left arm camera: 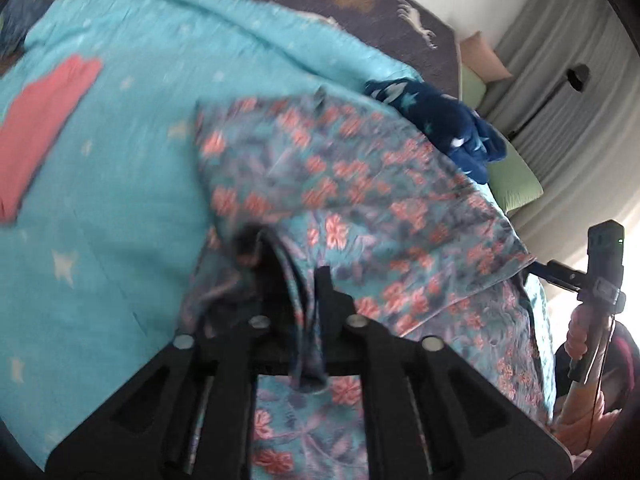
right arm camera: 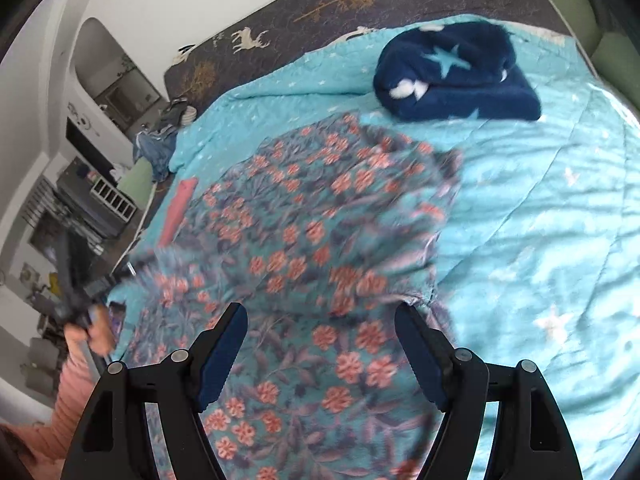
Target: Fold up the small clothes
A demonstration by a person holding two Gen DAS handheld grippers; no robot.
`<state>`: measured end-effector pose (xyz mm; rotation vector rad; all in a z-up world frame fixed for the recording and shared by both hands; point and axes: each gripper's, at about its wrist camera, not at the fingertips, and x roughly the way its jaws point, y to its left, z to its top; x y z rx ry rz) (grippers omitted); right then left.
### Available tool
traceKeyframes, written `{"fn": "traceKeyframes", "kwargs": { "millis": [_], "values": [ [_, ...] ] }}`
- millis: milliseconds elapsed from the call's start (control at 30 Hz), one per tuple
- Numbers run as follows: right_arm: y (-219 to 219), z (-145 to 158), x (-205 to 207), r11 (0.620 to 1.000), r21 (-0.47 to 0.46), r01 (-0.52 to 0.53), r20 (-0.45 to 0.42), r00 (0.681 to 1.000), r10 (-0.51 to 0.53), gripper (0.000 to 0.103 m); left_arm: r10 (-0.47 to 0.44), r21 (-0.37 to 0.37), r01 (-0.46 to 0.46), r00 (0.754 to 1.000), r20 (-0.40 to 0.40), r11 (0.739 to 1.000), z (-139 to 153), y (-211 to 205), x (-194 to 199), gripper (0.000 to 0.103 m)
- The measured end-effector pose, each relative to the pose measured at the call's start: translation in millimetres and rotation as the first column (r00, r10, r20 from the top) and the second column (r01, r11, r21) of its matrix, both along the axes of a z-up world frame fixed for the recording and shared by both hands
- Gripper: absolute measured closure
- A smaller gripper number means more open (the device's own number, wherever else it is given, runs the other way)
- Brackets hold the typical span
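Note:
A blue floral garment (left arm camera: 352, 184) with pink flowers lies spread on the turquoise bedspread (left arm camera: 120, 168). My left gripper (left arm camera: 298, 280) is shut on a bunched edge of the floral garment and lifts it. In the right wrist view the same floral garment (right arm camera: 312, 240) lies in front of my right gripper (right arm camera: 322, 320), which is open and empty just above the cloth. The left gripper (right arm camera: 76, 304) shows at the left edge, held by a hand. The right gripper (left arm camera: 600, 280) shows at the right edge of the left wrist view.
A folded navy fleece with stars (right arm camera: 456, 76) sits at the far side of the bed. A pink garment (left arm camera: 40, 128) lies to the left. A dark headboard cover with deer (right arm camera: 340, 4) runs along the wall. Shelves and clutter (right arm camera: 80, 184) stand beside the bed.

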<state>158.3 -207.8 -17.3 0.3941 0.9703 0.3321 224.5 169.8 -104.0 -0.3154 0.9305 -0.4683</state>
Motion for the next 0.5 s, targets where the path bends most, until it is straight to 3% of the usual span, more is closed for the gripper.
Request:
{"fn": "traceKeyframes", "kwargs": {
  "millis": [100, 167, 200, 233, 267, 400, 500],
  "values": [
    [-1, 0, 3, 0.998, 0.062, -0.010, -0.016, 1.000, 0.011, 0.025, 0.009, -0.081, -0.008, 1.000, 0.011, 0.997, 6, 4, -2, 0.057],
    [6, -4, 0, 0.997, 0.069, -0.034, -0.021, 0.999, 0.035, 0.025, 0.020, -0.086, -0.018, 0.999, 0.028, 0.996, 12, 3, 2, 0.055],
    [10, -8, -1, 0.997, 0.060, -0.046, -0.029, 0.998, 0.048, 0.025, 0.026, -0.061, -0.025, 0.999, 0.027, 0.998, 13, -1, 7, 0.062],
    [14, -12, -2, 0.997, 0.054, -0.053, -0.036, 0.998, 0.055, 0.025, 0.027, -0.039, -0.026, 1.000, 0.017, 0.999, 12, -4, 11, 0.091],
    [17, -19, -2, 0.997, 0.049, -0.056, -0.052, 0.997, 0.058, 0.025, 0.027, -0.027, -0.027, 1.000, 0.004, 0.999, 11, -8, 16, 0.100],
    [15, -41, 5, 0.994, 0.108, 0.015, -0.098, 0.995, -0.004, 0.025, 0.060, -0.069, -0.058, 0.998, 0.019, 0.996, 25, -9, 20, 0.099],
    [-5, -42, 15, 0.955, 0.275, 0.109, -0.086, 0.992, -0.088, 0.025, 0.040, -0.148, -0.027, 0.995, 0.090, 0.989, 59, -11, 22, 0.099]
  ]
}}
